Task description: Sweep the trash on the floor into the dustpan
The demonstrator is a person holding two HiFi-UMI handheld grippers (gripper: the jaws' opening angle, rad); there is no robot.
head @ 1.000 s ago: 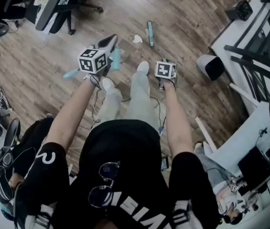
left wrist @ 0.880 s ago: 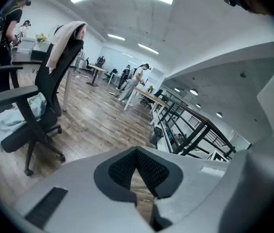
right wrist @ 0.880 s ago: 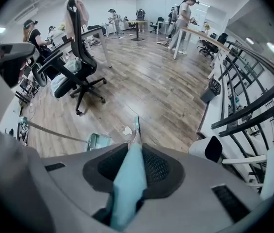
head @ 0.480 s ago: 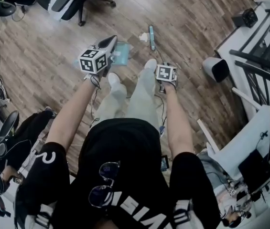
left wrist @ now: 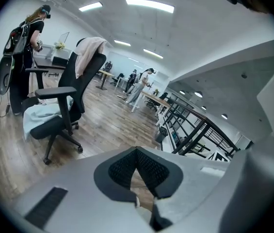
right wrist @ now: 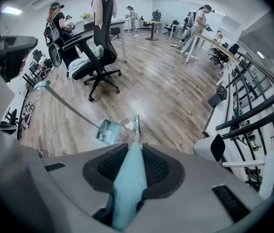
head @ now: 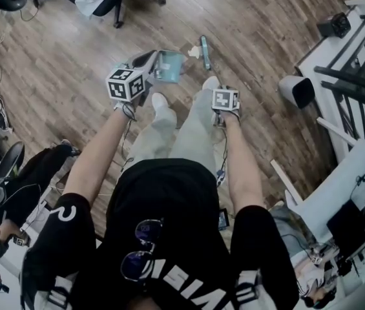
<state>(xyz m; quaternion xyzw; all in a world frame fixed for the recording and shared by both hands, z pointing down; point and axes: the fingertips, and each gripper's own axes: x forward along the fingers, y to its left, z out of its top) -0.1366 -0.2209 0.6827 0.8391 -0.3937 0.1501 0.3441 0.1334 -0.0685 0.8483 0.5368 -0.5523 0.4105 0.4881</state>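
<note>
Wood plank floor (head: 59, 50), open office room. Black office chair (right wrist: 98, 47) with cloth thrown over its back, rows of desks (right wrist: 209, 40) further off with people standing at them, black railing (right wrist: 253, 110) along the right side, strip lights (left wrist: 149, 5) on the ceiling. Head view looks down on a person standing, arms out forward, one tool in each hand.

Right tool (right wrist: 136, 154): clamped on the teal broom (right wrist: 129, 178) handle, which runs out along the jaws and down to the floor. Broom head (head: 204, 49) is on the floor ahead of the person's right foot.

Left tool (left wrist: 137, 154): jaws narrow, pads nearly touching at the tips. It seems to be gripping the top of the dustpan (right wrist: 108, 131) handle, though that handle is hard to make out in its own view. In the right gripper view the long thin handle slants from the pan up and left toward the left tool.

Dustpan is teal, low at the floor, just left of the broom head, mouth facing it. Trash (right wrist: 128, 125): small white scraps on the floor between the pan's mouth and the broom head, just beside both. All three sit ahead of both tools, near the person's feet.
</note>
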